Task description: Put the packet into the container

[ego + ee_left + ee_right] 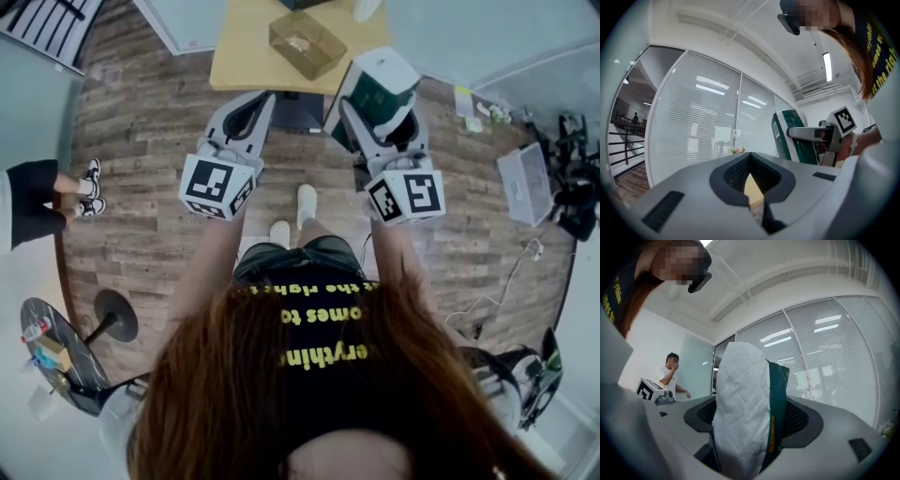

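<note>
The packet (378,82), white with a dark green face, stands upright between the jaws of my right gripper (380,117), which is shut on it. Up close the packet (745,418) fills the right gripper (750,427) and shows a quilted white side. The container (307,42), a translucent brownish box, sits on the wooden table (246,52) just ahead and left of the packet. My left gripper (251,105) hovers before the table's near edge, shut and empty. Its view shows the left gripper (751,176) closed to a thin seam, with the packet (787,136) to its right.
A person in black shorts and sneakers (56,192) stands at the left on the wood floor. A round black side table (56,352) with small items is at lower left. A white box (525,183) and cables lie at the right. Another person (670,373) stands behind.
</note>
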`<state>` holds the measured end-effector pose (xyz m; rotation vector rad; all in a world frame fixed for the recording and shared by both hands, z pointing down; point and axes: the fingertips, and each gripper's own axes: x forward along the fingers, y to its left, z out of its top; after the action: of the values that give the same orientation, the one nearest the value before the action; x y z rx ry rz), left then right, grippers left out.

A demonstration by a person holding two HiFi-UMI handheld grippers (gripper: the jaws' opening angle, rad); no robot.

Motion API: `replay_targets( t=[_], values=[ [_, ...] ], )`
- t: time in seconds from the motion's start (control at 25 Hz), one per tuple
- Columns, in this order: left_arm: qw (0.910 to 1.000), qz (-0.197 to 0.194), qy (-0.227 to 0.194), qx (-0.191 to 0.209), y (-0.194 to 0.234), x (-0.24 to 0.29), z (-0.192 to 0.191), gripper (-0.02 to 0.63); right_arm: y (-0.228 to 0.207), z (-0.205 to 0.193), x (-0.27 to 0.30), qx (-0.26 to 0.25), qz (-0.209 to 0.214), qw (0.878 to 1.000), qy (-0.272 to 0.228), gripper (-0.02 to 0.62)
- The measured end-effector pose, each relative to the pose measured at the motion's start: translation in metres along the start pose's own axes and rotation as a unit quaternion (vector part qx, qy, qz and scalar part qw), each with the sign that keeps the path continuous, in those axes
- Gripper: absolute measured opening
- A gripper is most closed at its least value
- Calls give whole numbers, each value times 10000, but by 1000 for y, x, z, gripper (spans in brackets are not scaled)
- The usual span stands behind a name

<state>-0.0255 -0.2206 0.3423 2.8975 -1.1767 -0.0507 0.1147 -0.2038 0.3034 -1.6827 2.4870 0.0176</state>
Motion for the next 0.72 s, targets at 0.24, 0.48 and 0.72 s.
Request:
replay_targets(
  t=[0.24, 0.48, 0.72],
  values=[
    [9997, 229, -13, 56, 17, 37, 2, 2, -28, -4, 34, 44, 257, 9997, 12, 394],
    [9989, 451, -75, 107, 27, 80, 7, 2, -65, -4, 61, 55, 511, 9987, 22, 394],
    [9977, 651, -82, 169, 34, 104, 10, 2, -88, -8, 78, 88, 725, 9973, 55, 394]
  ],
)
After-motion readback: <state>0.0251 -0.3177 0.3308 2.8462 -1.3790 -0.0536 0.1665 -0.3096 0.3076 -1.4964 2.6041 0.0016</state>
